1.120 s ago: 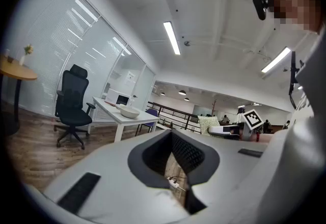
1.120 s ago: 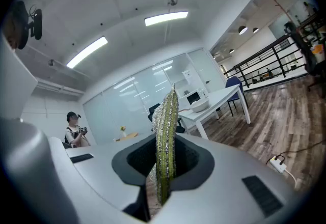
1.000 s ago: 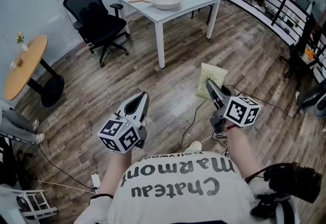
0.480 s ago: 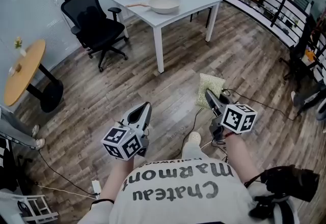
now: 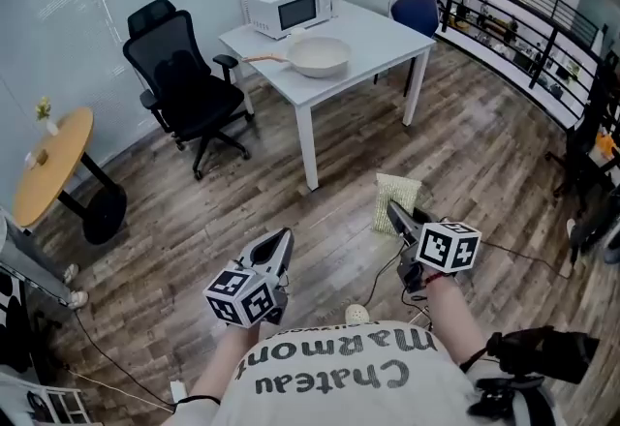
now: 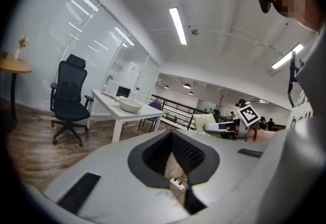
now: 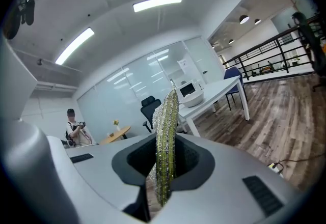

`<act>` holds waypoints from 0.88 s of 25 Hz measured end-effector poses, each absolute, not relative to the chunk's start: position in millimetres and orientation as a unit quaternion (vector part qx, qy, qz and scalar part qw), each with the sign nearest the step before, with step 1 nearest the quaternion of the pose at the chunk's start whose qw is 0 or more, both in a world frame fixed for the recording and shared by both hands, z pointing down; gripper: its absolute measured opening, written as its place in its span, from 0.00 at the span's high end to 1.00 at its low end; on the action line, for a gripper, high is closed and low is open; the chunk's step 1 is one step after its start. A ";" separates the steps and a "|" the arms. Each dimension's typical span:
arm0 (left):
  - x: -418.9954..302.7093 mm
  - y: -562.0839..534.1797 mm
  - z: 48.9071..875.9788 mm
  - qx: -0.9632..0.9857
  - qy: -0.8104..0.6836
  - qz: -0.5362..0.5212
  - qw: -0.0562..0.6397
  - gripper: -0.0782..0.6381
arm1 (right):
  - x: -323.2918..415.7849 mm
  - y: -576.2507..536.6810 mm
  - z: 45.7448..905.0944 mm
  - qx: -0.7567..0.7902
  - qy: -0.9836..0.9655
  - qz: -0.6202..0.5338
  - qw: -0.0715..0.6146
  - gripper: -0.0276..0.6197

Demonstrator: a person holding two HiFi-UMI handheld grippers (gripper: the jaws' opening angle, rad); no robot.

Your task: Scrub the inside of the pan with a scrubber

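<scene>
1. Pan first: the cream-coloured round pan with a wooden handle point(image 5: 320, 56) sits on the white square table point(image 5: 387, 27), close to the table edge that faces you. Its handle points left along that edge.
2. The pale green, speckled scrubber pad point(image 5: 398, 198) is well apart from the pan. It stands edge-on and upright in your right gripper point(image 5: 395, 213), whose jaws are clamped on its lower part, and most of the pad rises clear above them.
3. Your left gripper point(image 5: 283, 238) has its jaws pressed together with nothing between them.
4. Both grippers hang low in front of your chest and point toward the table. They are near each other but not touching.
5. The white microwave point(image 5: 286, 8) sits just behind the pan, at the table's far left corner. The right half of the tabletop is bare.
6. The wooden plank floor point(image 5: 339, 153) lies open between you and the table's near leg.
7. The black office chair point(image 5: 184, 85) stands just left of the table, with one armrest near its corner.
8. The black railing point(image 5: 504, 17) bounds the room on the right, well apart from the table.
9. Thin black cables point(image 5: 383, 264) cross the floor beside your right gripper.
</scene>
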State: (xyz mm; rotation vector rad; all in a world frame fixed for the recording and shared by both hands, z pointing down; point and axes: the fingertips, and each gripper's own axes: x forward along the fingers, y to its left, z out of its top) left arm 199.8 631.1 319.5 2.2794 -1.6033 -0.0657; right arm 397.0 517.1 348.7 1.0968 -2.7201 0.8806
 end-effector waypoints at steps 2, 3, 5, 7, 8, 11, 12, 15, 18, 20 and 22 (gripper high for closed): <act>203.9 600.8 319.0 0.801 -0.572 -0.024 0.174 0.89 | 394.8 487.0 347.9 0.345 -0.893 0.284 0.048 0.87; 206.6 587.8 319.6 0.800 -0.573 -0.025 0.176 0.89 | 393.8 473.6 348.2 0.339 -0.895 0.285 0.051 0.87; 212.3 564.9 322.8 0.798 -0.575 -0.021 0.178 0.89 | 391.7 450.4 349.9 0.324 -0.900 0.285 0.056 0.87; 217.2 543.8 326.8 0.794 -0.580 -0.018 0.180 0.89 | 391.5 429.3 352.5 0.311 -0.906 0.278 0.066 0.87; 219.0 533.8 328.7 0.793 -0.582 -0.019 0.181 0.89 | 392.2 418.6 354.0 0.308 -0.909 0.273 0.071 0.87; 219.8 506.3 331.4 0.788 -0.587 -0.022 0.182 0.89 | 391.9 387.9 357.8 0.305 -0.911 0.267 0.076 0.87; 218.9 498.3 331.2 0.787 -0.589 -0.022 0.181 0.89 | 390.8 378.9 358.9 0.304 -0.911 0.269 0.076 0.87; 215.8 477.2 330.9 0.785 -0.591 -0.020 0.183 0.89 | 386.6 356.2 361.9 0.299 -0.909 0.281 0.075 0.87; 216.4 458.4 331.6 0.780 -0.596 -0.027 0.187 0.89 | 386.5 336.8 363.5 0.291 -0.911 0.283 0.076 0.87; 218.0 447.5 333.6 0.778 -0.598 -0.034 0.192 0.89 | 385.4 324.3 364.0 0.287 -0.912 0.281 0.078 0.87; 217.2 439.3 337.7 0.775 -0.600 -0.035 0.197 0.89 | 381.2 314.7 365.3 0.282 -0.914 0.282 0.080 0.87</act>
